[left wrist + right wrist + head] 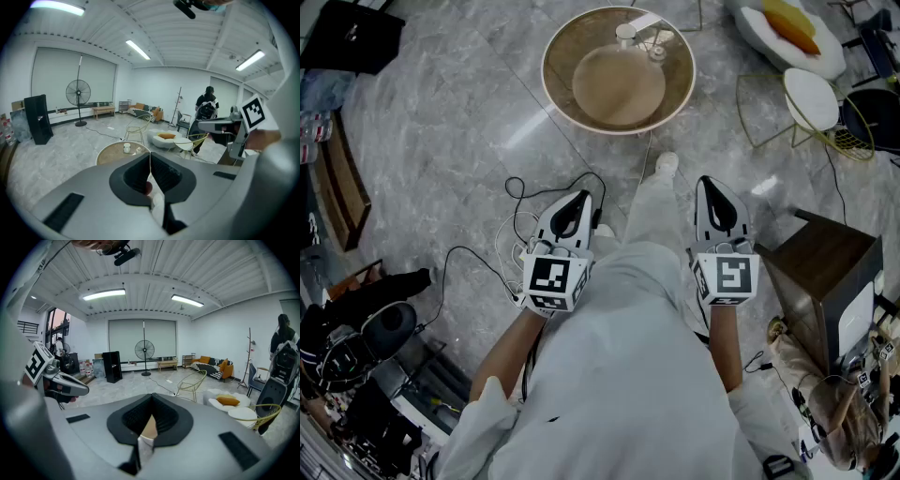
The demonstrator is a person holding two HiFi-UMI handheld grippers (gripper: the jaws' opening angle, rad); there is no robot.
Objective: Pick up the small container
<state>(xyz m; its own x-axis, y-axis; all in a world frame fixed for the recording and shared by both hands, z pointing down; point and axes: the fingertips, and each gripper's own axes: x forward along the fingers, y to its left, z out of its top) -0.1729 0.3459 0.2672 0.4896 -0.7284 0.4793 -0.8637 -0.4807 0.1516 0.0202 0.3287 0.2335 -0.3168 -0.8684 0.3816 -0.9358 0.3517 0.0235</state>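
Observation:
A small white container [626,36] stands at the far side of a round tan table [562,89] ahead of me; in the left gripper view the container [126,148] shows on the table beyond the jaws. My left gripper [574,201] and right gripper [713,189] are held at waist height, well short of the table, pointing forward. In the left gripper view my left gripper [150,161] has its jaws together with nothing between them. My right gripper [151,402] is likewise shut and empty.
A second small object [657,52] sits by the container. A wire chair with a white seat [811,98] and a white lounger with an orange cushion [791,28] stand at the right. Near my right side is a dark wooden stand [825,262]. Cables [511,239] lie left of my feet.

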